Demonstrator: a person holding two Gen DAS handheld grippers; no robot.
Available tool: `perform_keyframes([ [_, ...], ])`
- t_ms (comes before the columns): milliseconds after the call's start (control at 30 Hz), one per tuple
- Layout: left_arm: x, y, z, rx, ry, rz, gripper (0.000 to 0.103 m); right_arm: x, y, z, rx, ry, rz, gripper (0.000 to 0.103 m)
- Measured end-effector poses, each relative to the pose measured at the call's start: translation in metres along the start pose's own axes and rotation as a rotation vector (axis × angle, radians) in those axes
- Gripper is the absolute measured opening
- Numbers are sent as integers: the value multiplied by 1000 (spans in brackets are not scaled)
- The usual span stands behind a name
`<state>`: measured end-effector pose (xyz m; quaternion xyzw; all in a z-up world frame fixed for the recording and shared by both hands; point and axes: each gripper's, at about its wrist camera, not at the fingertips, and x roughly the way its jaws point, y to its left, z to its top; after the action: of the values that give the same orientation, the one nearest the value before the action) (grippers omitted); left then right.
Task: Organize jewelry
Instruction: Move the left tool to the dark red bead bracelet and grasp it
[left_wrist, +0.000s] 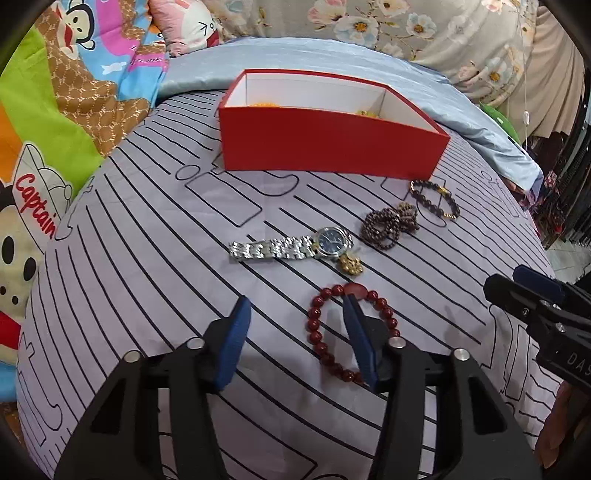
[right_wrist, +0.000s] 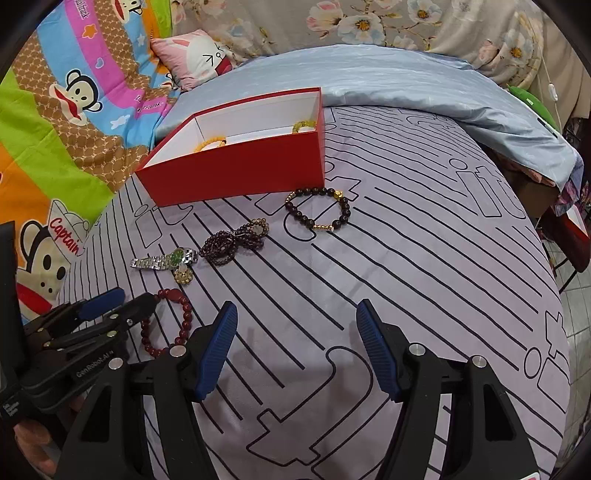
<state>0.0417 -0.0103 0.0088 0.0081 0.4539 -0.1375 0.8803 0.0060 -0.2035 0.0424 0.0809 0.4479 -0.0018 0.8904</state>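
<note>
the left hand-held gripper (left_wrist: 295, 332) hangs low over the near part of the bed (left_wrist: 147, 295), its jaws partly open; one blue pad sits inside the ring of the red bead bracelet (left_wrist: 321, 332) and the other outside it on the bare sheet, so the left arc of beads lies between them, and neither pad presses on it. seen from the right wrist, white lettering on this gripper's black body reads roughly "genrobot.ai". the right hand-held gripper (right_wrist: 297, 339) stands wide open over bare striped sheet nearer the bed's right side, with nothing between its pads; from the left wrist view its body shows the letters "das".

just beyond the red bracelet lies a silver watch (left_wrist: 291, 247) with a dark dial, a small gold ornament (left_wrist: 350, 263) touching it. further back, toward the right, sits a heap of small dark beads (left_wrist: 388, 225), then a dark bead bracelet (left_wrist: 436, 201) with gold pieces, close to the red box (left_wrist: 328, 147). the box stands open near the far edge of the striped sheet, with yellow bracelets (right_wrist: 210, 144) inside.

beyond the bed's left edge, a cartoon blanket (left_wrist: 44, 147) reads "captain" on a sailor hat and, further back, "frank".
</note>
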Motion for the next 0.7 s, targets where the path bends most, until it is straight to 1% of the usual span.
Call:
perform_keyframes([
  [33, 2, -2, -2, 8, 6, 2, 40, 0, 0, 0, -2, 1, 2, 65],
  [67, 4, -4, -3, 14, 11, 3, 32, 0, 2, -1, -3, 2, 4, 64],
  [100, 4, -6, -5, 25, -2, 21, 30, 0, 2, -1, -5, 3, 5, 65],
  [133, 4, -8, -6, 37, -6, 21, 26, 0, 3, -2, -7, 5, 7, 65],
  [200, 4, -8, -7, 42, -12, 18, 10, 1, 5, -2, -13, 7, 10, 64],
  [233, 5, -8, -8, 42, -13, 19, 8, 2, 7, -2, -16, 9, 12, 64],
  [367, 3, -2, -7, 16, -21, 25, 8, 5, 13, 0, -29, 9, 19, 62],
  [467, 4, 5, -6, -1, -23, 37, 8, 10, 18, 3, -34, 9, 24, 58],
  [700, 5, 5, -8, 16, -58, 71, 8, 26, 34, 13, -43, 14, 49, 57],
])
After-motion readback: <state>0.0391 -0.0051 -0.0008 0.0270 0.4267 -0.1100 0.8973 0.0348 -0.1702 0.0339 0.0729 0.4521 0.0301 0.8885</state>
